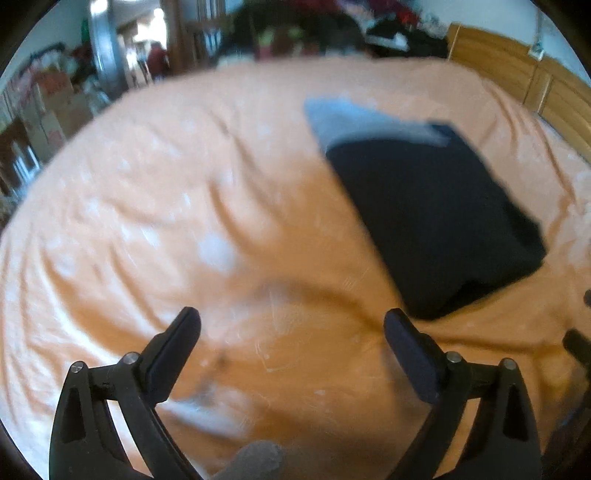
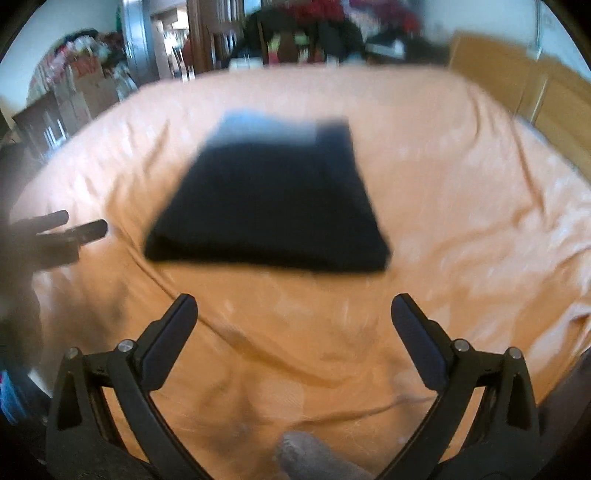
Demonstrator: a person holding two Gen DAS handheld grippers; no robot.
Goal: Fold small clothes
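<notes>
A dark navy folded garment point(image 1: 436, 221) point(image 2: 269, 210) lies flat on the orange bed sheet point(image 1: 184, 206) point(image 2: 461, 221), with a light blue-grey piece point(image 1: 354, 122) point(image 2: 258, 125) showing at its far edge. My left gripper point(image 1: 291, 321) is open above bare sheet, left of and nearer than the garment. My right gripper point(image 2: 295, 306) is open too, nothing between its fingers, just short of the garment's near edge. The left gripper point(image 2: 79, 225) shows at the left of the right wrist view. Both views are blurred.
A wooden headboard point(image 1: 517, 74) point(image 2: 517, 77) runs along the right side of the bed. Cardboard boxes point(image 1: 55, 107) and clutter stand beyond the far left edge, and piled clothes point(image 2: 332, 22) lie past the far side. Wrinkled sheet surrounds the garment.
</notes>
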